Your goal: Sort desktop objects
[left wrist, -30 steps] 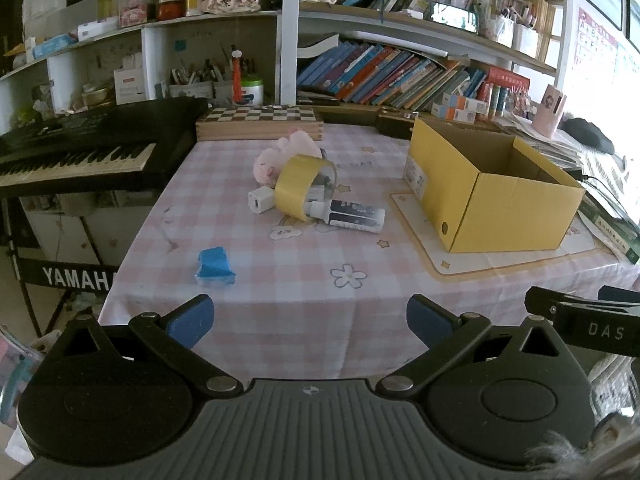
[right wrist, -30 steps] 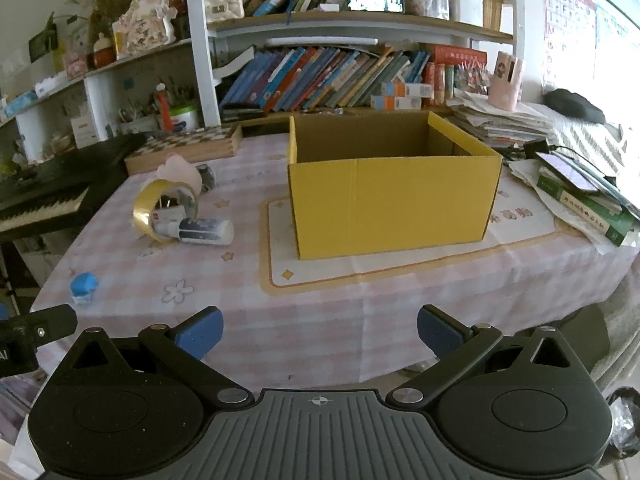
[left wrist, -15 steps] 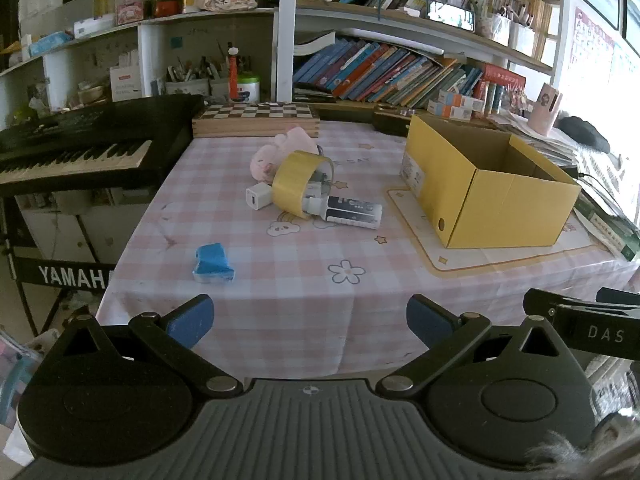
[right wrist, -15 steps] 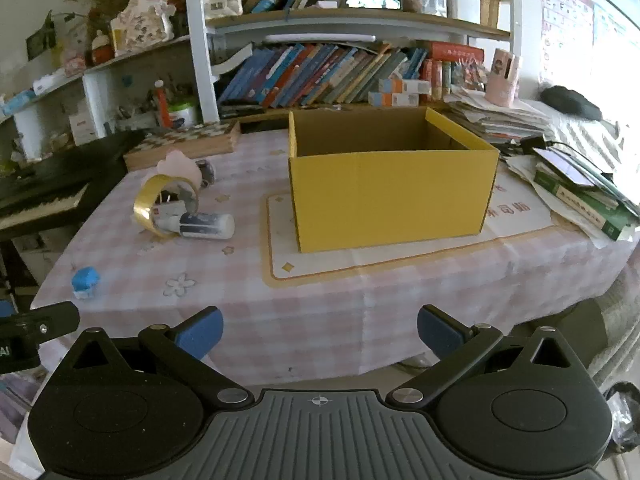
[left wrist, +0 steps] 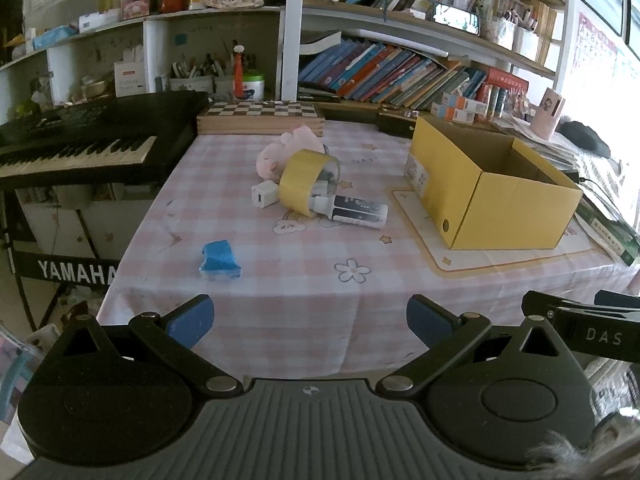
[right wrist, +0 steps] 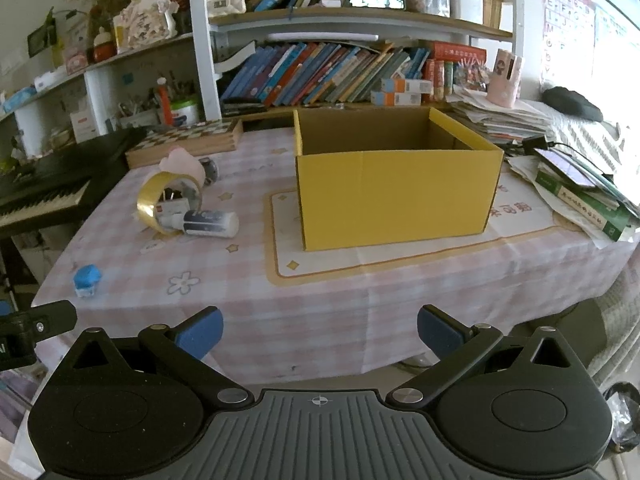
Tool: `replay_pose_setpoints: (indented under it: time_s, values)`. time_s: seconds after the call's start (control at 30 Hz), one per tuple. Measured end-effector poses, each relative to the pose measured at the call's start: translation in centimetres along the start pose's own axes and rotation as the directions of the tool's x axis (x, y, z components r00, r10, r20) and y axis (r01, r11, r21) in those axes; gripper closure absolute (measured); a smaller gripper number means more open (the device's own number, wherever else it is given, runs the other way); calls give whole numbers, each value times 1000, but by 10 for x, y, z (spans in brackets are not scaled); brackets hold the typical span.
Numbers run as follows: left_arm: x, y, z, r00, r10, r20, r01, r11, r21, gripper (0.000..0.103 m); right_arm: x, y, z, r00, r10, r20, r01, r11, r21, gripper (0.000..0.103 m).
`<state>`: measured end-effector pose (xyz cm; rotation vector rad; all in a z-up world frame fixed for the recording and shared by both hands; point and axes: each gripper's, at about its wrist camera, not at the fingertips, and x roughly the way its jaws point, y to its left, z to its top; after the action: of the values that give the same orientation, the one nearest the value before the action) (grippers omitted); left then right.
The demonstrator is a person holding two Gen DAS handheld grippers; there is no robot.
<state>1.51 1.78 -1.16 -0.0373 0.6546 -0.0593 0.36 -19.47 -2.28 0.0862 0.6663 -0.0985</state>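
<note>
Left gripper [left wrist: 310,318]: released, fingers wide apart, empty, short of the table edge.
Right gripper [right wrist: 320,330]: released, empty, also off the table.
Blue eraser [left wrist: 219,261]: ahead-left of the left gripper, nearest.
Tape roll [left wrist: 306,182]: farther ahead, touching the tube [left wrist: 352,211], charger [left wrist: 264,195] and pink plush toy [left wrist: 286,151].
Yellow box [right wrist: 394,182]: straight ahead of the right gripper, open.
</note>
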Motion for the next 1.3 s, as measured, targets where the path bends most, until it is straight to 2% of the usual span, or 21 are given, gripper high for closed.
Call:
replay_pose_setpoints:
  time_s: [0.63, 1.13, 1.3]
  values:
    - [1, 3, 0, 1000, -11, 4, 10, 1000, 5, 0, 1, 1, 0, 1000, -5, -8, 5, 1000, 6, 0]
    - [-9, 8, 2, 999, -30, 19, 30, 1000, 1, 0, 0, 12, -1, 999, 50, -4, -50, 998, -24, 0]
    - [-12, 11, 2, 998, -44, 34, 45, 999, -28, 0, 1, 14, -1, 998, 69, -17, -69, 997, -41, 0]
